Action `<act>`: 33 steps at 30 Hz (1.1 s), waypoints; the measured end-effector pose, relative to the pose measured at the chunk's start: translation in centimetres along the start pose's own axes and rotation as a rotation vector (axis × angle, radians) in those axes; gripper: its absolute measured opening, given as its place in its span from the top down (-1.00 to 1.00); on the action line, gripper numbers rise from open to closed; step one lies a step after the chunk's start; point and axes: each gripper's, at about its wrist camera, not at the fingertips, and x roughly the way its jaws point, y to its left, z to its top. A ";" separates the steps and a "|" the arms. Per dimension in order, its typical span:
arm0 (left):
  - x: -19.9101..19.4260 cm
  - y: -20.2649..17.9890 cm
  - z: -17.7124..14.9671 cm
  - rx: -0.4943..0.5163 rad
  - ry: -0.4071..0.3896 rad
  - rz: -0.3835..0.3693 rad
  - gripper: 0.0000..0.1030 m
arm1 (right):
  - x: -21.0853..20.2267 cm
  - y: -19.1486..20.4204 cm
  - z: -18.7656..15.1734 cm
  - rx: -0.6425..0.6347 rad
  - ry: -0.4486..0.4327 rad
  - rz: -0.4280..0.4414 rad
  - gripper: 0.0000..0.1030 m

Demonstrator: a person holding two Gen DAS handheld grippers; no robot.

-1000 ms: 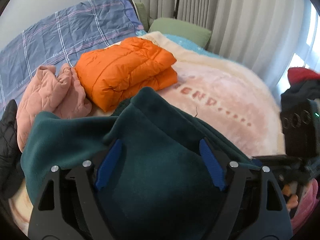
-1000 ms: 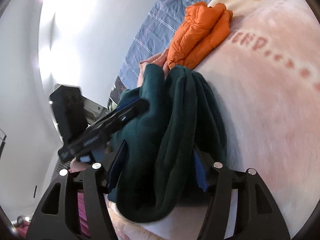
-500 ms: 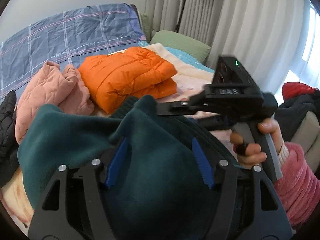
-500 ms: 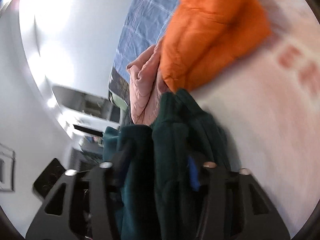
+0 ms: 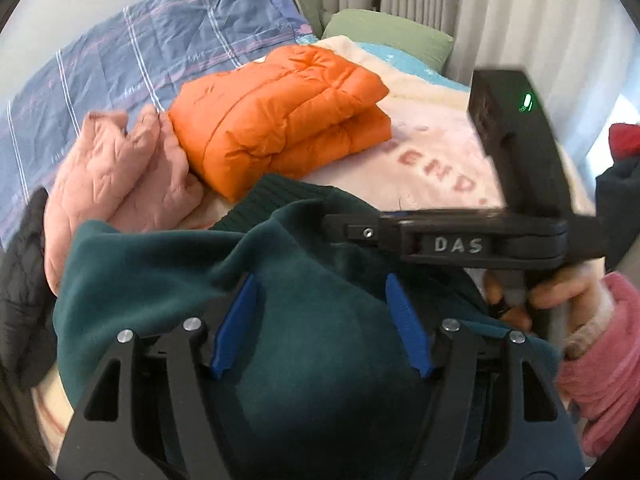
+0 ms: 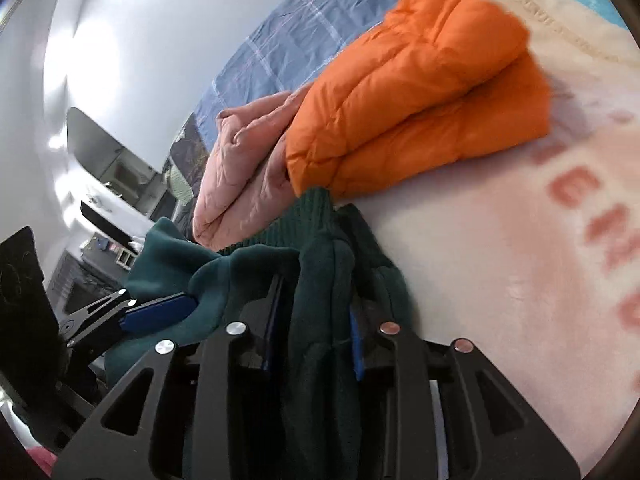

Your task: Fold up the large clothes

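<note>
Honestly, with my right gripper and left gripper both clamped on the bunched green fleece near the blanket's front edge, thick folds could slip loose.

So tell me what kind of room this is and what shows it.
Most likely a bedroom. The clothes lie on a bed spread with a pink blanket, a green pillow sits at its head, and curtains hang behind it. A folded orange jacket rests on the blanket.

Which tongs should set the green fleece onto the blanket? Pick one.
Probably right: the right tongs, jaws just closing, clamp the green fleece right beside bare blanket.
</note>
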 end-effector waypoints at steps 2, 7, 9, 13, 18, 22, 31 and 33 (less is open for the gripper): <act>-0.1 -0.4 -0.2 0.015 -0.008 0.025 -0.33 | -3.2 1.3 -0.3 -0.060 -0.064 -0.166 0.30; -0.4 0.0 -0.7 -0.002 -0.020 0.003 -0.33 | -11.1 3.6 -5.0 -0.116 -0.179 -0.066 0.30; 0.0 0.0 -0.3 0.002 -0.013 0.007 -0.33 | -12.6 5.5 -8.4 -0.172 -0.177 -0.012 0.31; 0.0 0.0 -0.2 0.002 -0.016 -0.001 -0.35 | -8.3 6.0 -12.1 -0.129 -0.071 -0.096 0.27; -4.3 1.1 -1.8 -0.048 -0.121 -0.045 -0.37 | -8.8 5.0 -12.5 0.002 -0.125 -0.033 0.26; -11.1 1.0 -6.8 -0.034 -0.224 -0.055 -0.68 | -8.3 5.7 -12.7 -0.038 -0.137 -0.073 0.26; -10.8 -1.1 -18.1 -0.043 -0.069 0.151 -0.75 | -7.9 5.5 -13.4 -0.021 -0.177 -0.069 0.25; -9.4 -1.0 -18.5 -0.089 -0.061 0.138 -0.77 | -8.0 5.4 -13.4 -0.017 -0.174 -0.071 0.25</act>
